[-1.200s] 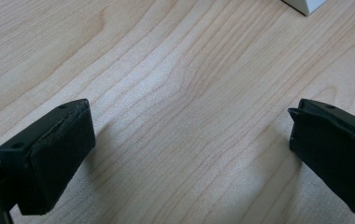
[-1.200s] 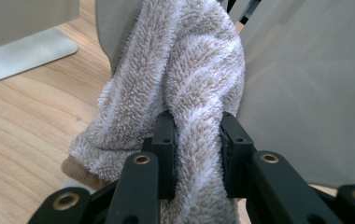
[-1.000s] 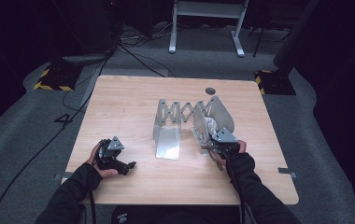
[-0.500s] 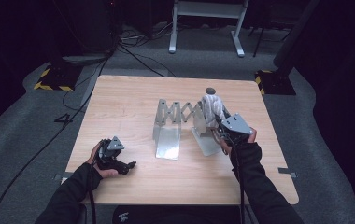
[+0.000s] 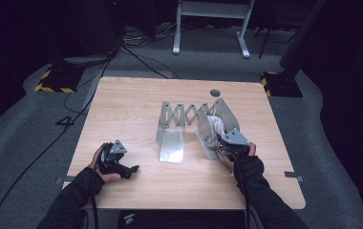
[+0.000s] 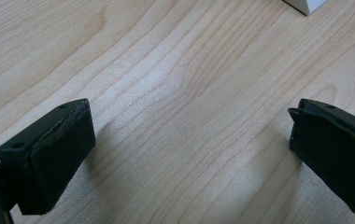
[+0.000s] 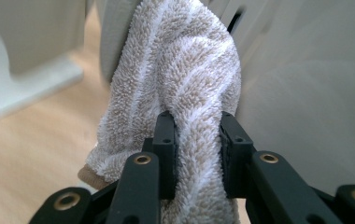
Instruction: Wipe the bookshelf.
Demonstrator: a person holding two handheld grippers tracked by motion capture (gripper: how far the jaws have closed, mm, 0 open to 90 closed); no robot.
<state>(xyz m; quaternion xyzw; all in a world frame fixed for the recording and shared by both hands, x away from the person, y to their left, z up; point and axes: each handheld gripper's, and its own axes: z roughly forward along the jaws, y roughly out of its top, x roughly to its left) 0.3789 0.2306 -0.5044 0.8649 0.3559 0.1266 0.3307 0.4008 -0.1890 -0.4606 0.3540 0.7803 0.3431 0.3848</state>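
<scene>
While the left tongs (image 5: 131,169) lie low on the pale wooden desk (image 5: 132,109) at its near left, their jaws spread wide with only bare wood grain between them in the left gripper view, the right tongs (image 7: 198,154) are closed on a beige-and-white striped terry towel (image 7: 175,84). In the right gripper view a thick fold of that towel fills the narrow gap between the two black jaws, and the cloth bunches upward from the grip in a twisted roll whose long axis runs away from the camera, up and slightly right. From the high view the towel (image 5: 213,129) sits at the right end of a grey metal accordion-style rack (image 5: 184,117), tucked between the rack's rightmost upright plates, its length running roughly near to far. The rack stretches left to right across the middle of the desk, with a flat plate lying forward at its left end.

The right hand (image 5: 239,152) grips its tool at the near right of the rack, forearm in a dark sleeve angling in from the bottom edge and pointing toward the far left. The left hand (image 5: 101,164) rests on the desk, well apart from the rack, tongs pointing right.

A small dark round mark (image 5: 214,92) lies on the desk beyond the rack.
</scene>
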